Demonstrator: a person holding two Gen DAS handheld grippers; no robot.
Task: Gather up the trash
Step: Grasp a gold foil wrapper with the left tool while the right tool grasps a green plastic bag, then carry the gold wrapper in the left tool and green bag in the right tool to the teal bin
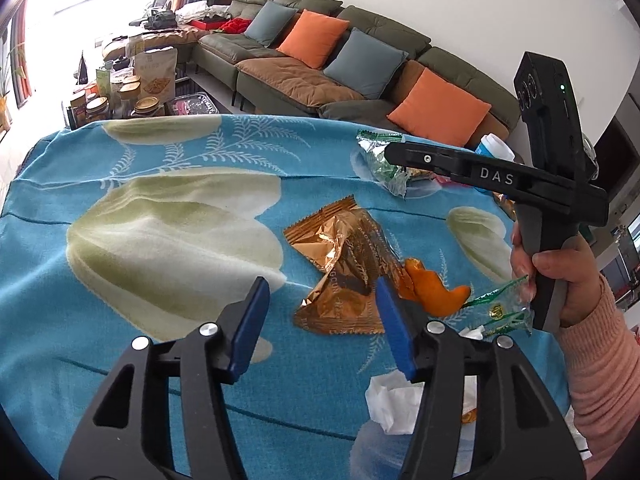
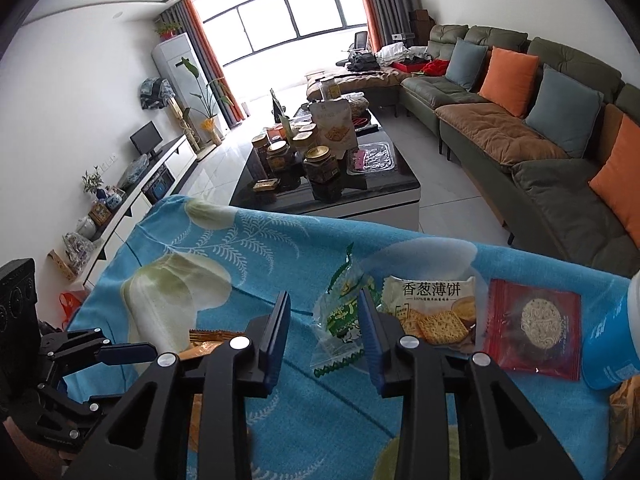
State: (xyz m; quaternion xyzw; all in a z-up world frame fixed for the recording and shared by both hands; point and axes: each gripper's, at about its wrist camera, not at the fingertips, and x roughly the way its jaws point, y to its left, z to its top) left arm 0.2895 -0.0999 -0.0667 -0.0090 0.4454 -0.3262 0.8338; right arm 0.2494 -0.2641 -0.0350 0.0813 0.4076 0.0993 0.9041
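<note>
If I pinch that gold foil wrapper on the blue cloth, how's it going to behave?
The gold foil wrapper looks crumpled and torn open, so it is probably very light and floppy. Its shiny film may slip between the pads. It would likely slide over the blue cloth if nudged.

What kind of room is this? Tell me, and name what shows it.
Most likely a home living room. A long green sofa with orange and blue cushions lines one wall, a dark coffee table crowded with jars stands mid-floor, and a low TV cabinet runs opposite. Curtained windows close the far end.
</note>
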